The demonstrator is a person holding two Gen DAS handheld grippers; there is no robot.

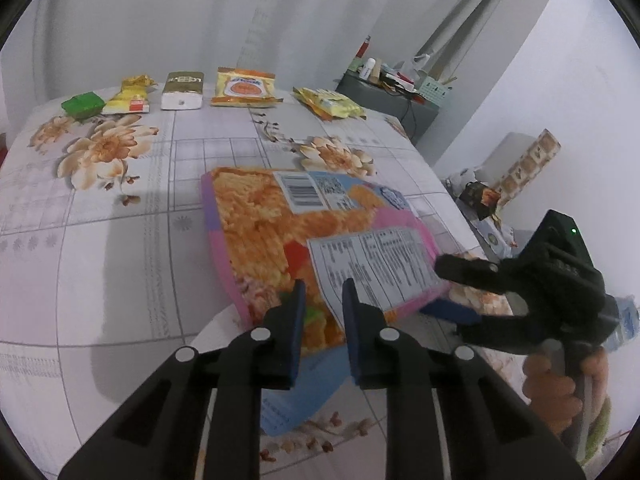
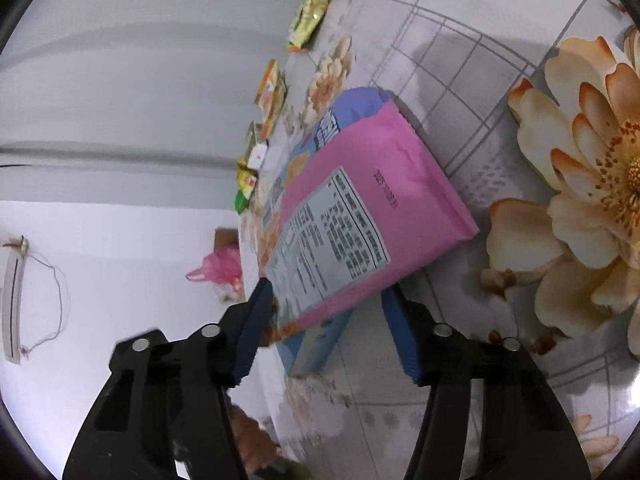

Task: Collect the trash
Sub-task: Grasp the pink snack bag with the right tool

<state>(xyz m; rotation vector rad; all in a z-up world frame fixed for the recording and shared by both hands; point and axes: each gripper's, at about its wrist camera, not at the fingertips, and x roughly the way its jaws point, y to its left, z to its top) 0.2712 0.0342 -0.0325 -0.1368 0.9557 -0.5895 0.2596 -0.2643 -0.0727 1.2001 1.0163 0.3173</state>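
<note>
A large pink and orange snack bag (image 1: 280, 232) lies near the front of the flowered table, its near end lifted. My left gripper (image 1: 322, 300) is shut on the bag's near edge. My right gripper (image 1: 452, 292) reaches in from the right; in its own view the bag (image 2: 360, 208) sits between the wide-apart blue fingers, and the gripper (image 2: 326, 316) is open around the bag's corner. Along the far edge lie a green box (image 1: 82, 105), a yellow wrapper (image 1: 130, 96), a white and gold packet (image 1: 182, 90), an orange packet (image 1: 245, 88) and yellow packets (image 1: 328, 104).
The table's cloth (image 1: 120, 240) has a grid and flower print. A grey cabinet (image 1: 388, 100) with clutter stands beyond the table's far right corner. Boxes and clutter (image 1: 484, 200) sit on the floor at right. A pink plastic bag (image 2: 220, 268) lies off the table's other side.
</note>
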